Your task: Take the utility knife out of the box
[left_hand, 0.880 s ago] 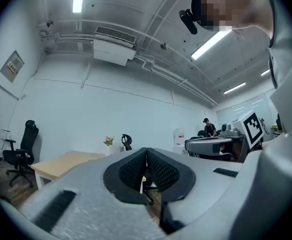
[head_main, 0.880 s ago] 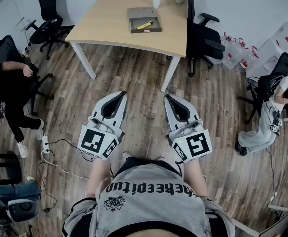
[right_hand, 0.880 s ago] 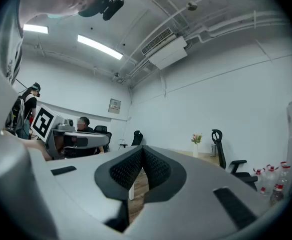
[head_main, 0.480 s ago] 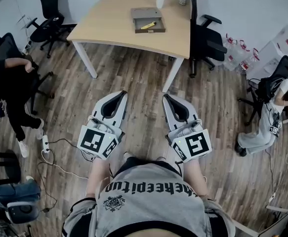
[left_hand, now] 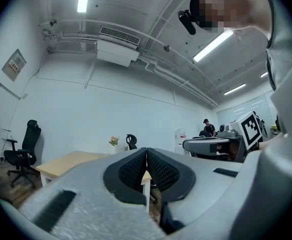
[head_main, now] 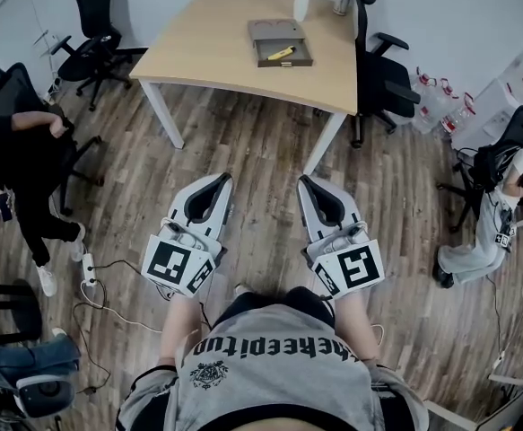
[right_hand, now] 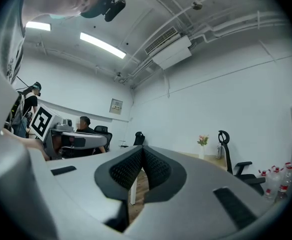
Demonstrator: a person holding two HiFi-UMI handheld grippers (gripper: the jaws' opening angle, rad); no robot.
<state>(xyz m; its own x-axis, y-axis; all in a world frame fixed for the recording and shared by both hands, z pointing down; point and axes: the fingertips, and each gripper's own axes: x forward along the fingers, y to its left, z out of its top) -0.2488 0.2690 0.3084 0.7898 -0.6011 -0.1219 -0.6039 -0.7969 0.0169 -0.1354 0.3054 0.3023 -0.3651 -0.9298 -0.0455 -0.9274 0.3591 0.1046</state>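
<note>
Nearest in the head view is the person's grey printed shirt [head_main: 274,357]. Just ahead of it, the two tools are held side by side over the wooden floor [head_main: 261,142], pointing forward and roughly level. The left gripper [head_main: 217,181] has its ribbed pads pressed tight together, and its own view shows nothing caught between them. The right gripper [head_main: 307,183] is the same, with its jaws meeting at the tips and holding nothing. Both are well apart from the pale wooden table [head_main: 198,52] farther off. On that table, toward its far side, sits the shallow grey box [head_main: 299,57], already open at the top. The yellow utility knife [head_main: 282,53] lies flat and diagonal on the floor of the box, apart from the walls as far as this small view shows. A white vase [head_main: 302,5] of flowers stands just behind the box, and a black office chair [head_main: 382,74] stands at the table's right end. The knife is likely light and stiff, with a narrow, smooth body that could slip or spin if pinched near one end. The surest hold is probably across the middle of the handle, with the jaws spanning its narrow width. They must open first, and one pad needs room to get down beside the knife. Whether the blade is out is too small to tell, so its tip is best avoided. The box also looks light and may slide, so the free gripper could steady its rim.
</note>
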